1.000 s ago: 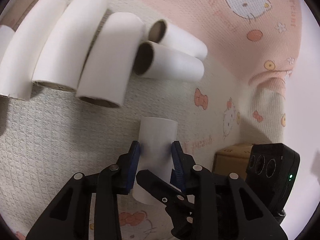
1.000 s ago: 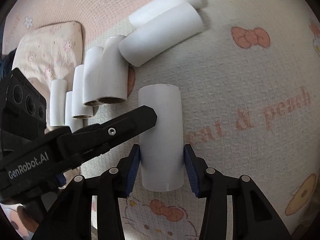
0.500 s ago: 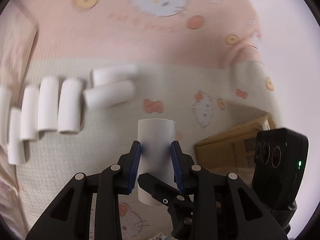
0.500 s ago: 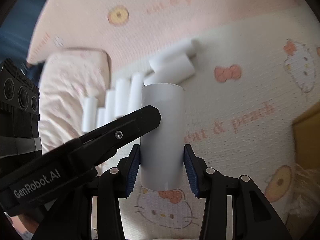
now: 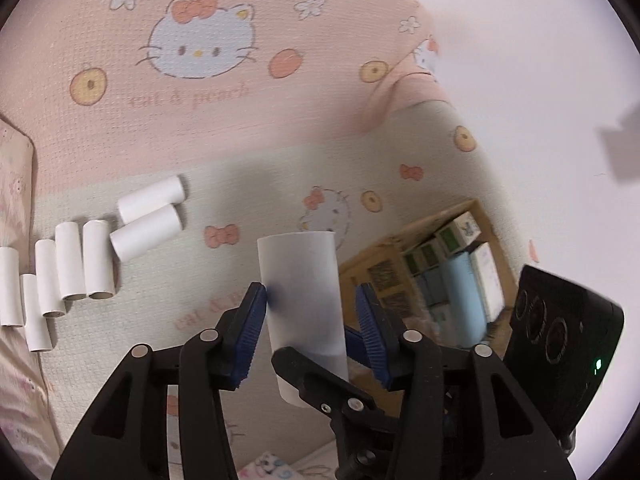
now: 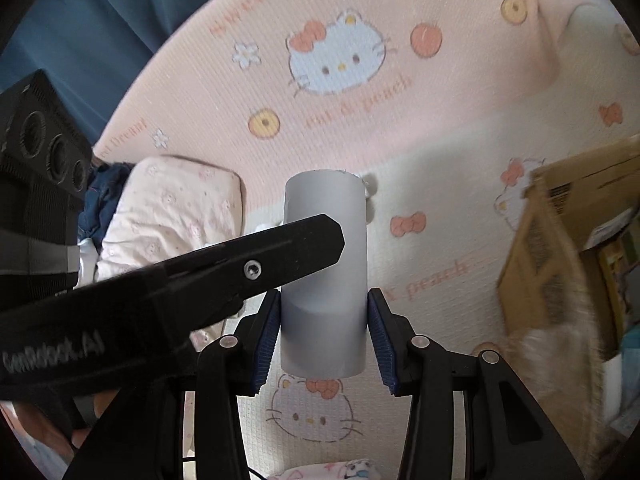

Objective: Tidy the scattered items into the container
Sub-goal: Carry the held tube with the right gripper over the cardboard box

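Beside box rim (image 5: 416, 236), tube (image 5: 300, 304) aloft.

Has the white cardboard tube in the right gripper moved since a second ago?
Yes. The white cardboard tube rose off the patterned blanket, away from the row of tubes, held in the right gripper.

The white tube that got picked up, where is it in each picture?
Left wrist view: white tube low centre, between the left gripper's opened jaws.
Right wrist view: centre, clamped by the right gripper.
Shared landmark: cardboard box, right of the tube in both.
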### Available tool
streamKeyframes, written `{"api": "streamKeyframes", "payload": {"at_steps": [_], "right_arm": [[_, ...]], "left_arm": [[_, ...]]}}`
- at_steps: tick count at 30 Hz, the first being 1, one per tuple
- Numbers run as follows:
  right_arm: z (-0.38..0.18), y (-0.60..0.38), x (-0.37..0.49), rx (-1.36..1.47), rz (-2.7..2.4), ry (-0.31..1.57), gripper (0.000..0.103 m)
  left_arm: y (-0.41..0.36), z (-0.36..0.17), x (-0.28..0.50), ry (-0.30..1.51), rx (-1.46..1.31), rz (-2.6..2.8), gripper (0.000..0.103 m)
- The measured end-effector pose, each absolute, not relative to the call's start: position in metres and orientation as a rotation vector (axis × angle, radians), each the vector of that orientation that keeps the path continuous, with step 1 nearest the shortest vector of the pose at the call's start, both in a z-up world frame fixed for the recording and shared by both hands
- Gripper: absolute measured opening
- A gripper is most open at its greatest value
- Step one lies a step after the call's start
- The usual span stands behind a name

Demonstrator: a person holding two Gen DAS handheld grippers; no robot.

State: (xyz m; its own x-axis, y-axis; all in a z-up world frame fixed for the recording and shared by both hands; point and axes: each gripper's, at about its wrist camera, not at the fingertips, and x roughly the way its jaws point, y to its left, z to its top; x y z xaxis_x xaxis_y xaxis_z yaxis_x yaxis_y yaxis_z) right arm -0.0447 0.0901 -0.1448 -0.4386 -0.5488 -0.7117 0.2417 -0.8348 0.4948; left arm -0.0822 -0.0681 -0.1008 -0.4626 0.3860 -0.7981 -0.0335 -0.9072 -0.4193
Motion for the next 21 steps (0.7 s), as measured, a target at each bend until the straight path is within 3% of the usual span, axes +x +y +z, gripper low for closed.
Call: {"api": "streamKeyframes", "payload": {"at_steps": [6, 21], "right_arm": [[-0.126, 0.112, -0.026, 1.227, -2.341, -0.426, 0.041], [-0.104, 0.189, 0.004, 1.152, -2.463, -0.503, 0.041]], "left_arm": [[-0.054, -0.099, -0.081, -0.623, -1.486, 2.398, 0.049], [0.046, -0.065, -0.080, -0.326, -1.377, 2.363, 0.047]]}}
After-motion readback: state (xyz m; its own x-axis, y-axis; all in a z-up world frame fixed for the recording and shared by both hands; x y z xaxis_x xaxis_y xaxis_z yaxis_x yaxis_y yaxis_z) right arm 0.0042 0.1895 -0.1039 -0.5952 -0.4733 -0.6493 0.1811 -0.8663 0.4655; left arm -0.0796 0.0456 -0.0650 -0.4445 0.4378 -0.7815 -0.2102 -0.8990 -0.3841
